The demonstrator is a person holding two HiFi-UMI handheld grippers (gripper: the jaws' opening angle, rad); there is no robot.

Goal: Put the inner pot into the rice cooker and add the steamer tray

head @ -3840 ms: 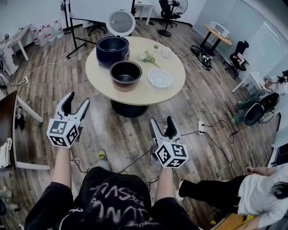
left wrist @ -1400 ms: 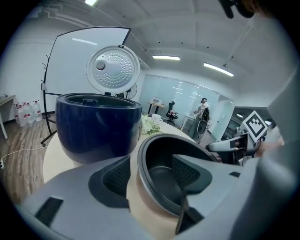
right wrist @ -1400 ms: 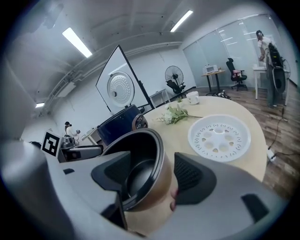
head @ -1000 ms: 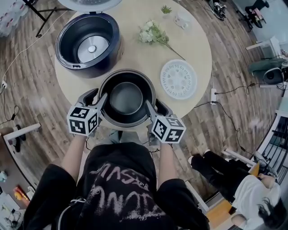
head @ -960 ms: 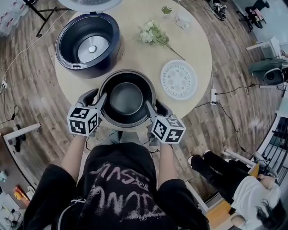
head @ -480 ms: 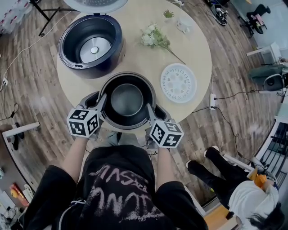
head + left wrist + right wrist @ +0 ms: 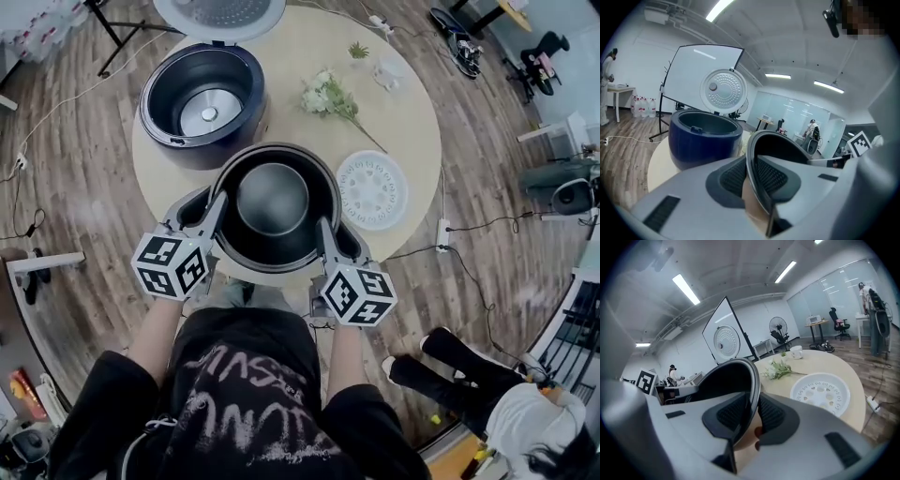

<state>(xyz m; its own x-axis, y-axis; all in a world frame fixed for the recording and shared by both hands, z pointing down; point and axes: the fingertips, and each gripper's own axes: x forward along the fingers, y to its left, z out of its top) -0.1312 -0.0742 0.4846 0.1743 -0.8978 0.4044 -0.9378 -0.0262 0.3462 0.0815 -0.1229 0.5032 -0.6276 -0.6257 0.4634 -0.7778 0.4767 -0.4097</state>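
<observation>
The dark inner pot (image 7: 273, 195) hangs above the near edge of the round table (image 7: 412, 131), held level between both grippers. My left gripper (image 7: 208, 208) is shut on its left rim; its jaws have just been closing with the rim (image 7: 751, 157) between the pads. My right gripper (image 7: 333, 236) is shut on the right rim (image 7: 751, 380), and its jaws have just been closing too. The dark blue rice cooker (image 7: 204, 98) stands open and empty at the back left, lid (image 7: 220, 14) raised. The white steamer tray (image 7: 372, 189) lies flat to the pot's right.
A sprig of white flowers (image 7: 330, 96) and a small cup (image 7: 386, 73) lie at the table's far side. A power strip (image 7: 441, 230) and cables run over the wooden floor. Another person's legs (image 7: 450, 370) are at the lower right.
Both grippers have pinched the pot's rim and risen with it; the pot has left the table and now looks larger and nearer. Cooker and tray have not moved.
</observation>
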